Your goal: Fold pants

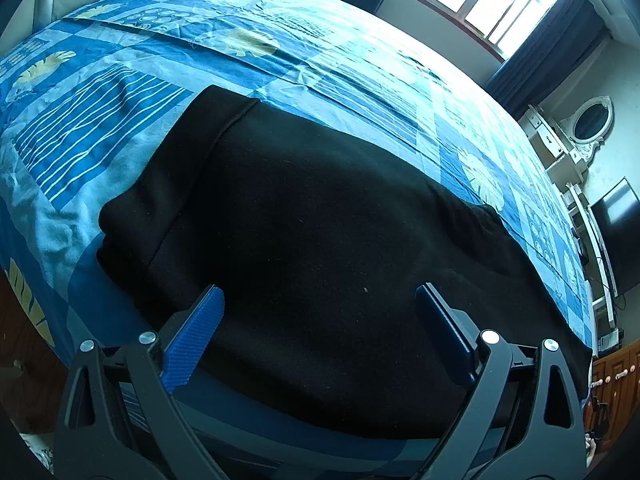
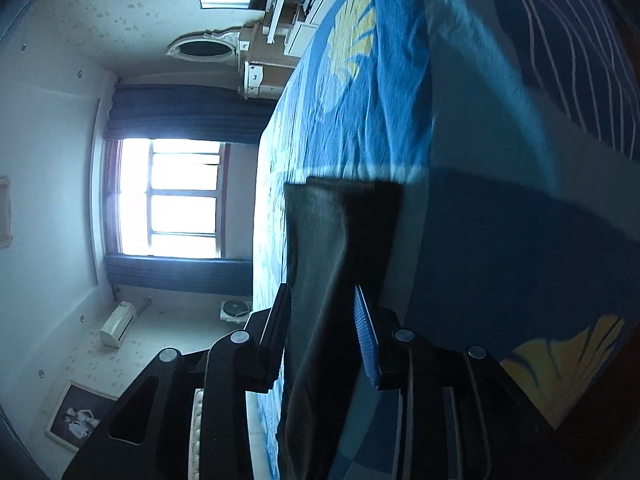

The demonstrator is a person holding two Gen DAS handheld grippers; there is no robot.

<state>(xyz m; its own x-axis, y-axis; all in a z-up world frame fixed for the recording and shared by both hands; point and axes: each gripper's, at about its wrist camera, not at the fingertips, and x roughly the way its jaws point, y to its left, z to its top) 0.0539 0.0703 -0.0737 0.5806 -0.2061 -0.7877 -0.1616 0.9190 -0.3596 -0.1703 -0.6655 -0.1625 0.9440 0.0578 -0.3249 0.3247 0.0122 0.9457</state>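
Note:
The black pants (image 1: 312,240) lie spread on a blue patterned bedspread (image 1: 280,64) and fill the middle of the left wrist view. My left gripper (image 1: 320,304) is open just above the pants' near part, with a blue pad on each side. In the right wrist view the camera is rolled sideways. A strip of the black pants (image 2: 340,240) runs between my right gripper's (image 2: 324,312) fingers, whose jaws stand part open around it. The far end of the strip lies on the bedspread (image 2: 400,100).
A window (image 1: 492,0) with dark curtains is at the back right, also showing in the right wrist view (image 2: 176,196). A white dresser with an oval mirror (image 1: 592,120) and a dark TV (image 1: 620,232) stand along the bed's right side. The bed's near edge runs under my grippers.

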